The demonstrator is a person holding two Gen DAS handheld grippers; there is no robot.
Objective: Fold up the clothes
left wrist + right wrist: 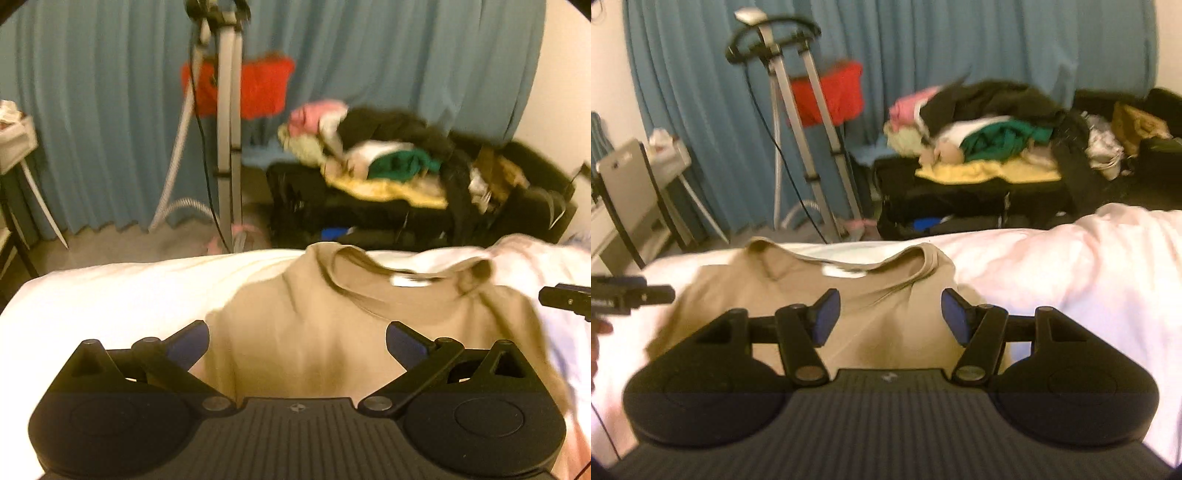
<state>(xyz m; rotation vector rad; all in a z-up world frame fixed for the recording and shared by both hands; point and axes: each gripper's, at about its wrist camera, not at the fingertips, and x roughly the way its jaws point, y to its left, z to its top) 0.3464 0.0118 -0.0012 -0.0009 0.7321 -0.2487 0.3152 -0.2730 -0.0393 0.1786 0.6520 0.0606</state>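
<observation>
Bed point(110, 288) first, since it's the biggest thing here: white bedding with a tan t-shirt point(314, 332) spread on it, neckline point(369, 284) and white label point(406, 281) at the far edge, body running toward the cameras. Both tongs are above the shirt and neither has hold of anything. The left gripper point(297, 341) has its jaws spread wide with just fabric showing between the blue pads point(402, 341), nothing pinched. The right gripper point(890, 314) is about half open over the shoulder near the collar, also empty.

My take on doing this step well: it looks like the approach before the first grab, so I'd get each gripper onto one shoulder seam, either side of the neckline, pinch only the shirt and not the sheet under it, and keep both grips at matching height so the fold comes out square. That collar is rumpled and curled up, so I'd flatten it first or the crease gets baked in.

View differences: the left wrist camera catches the tip of the right gripper at its right edge, plus pinkish-white fabric point(535, 251) heaped past the shirt. The right wrist camera shows the left gripper's tip at its left edge with a bit of the person's hand point(596, 343), and the full top of the garment steamer stand point(768, 40) by the blue curtain point(997, 37)
</observation>
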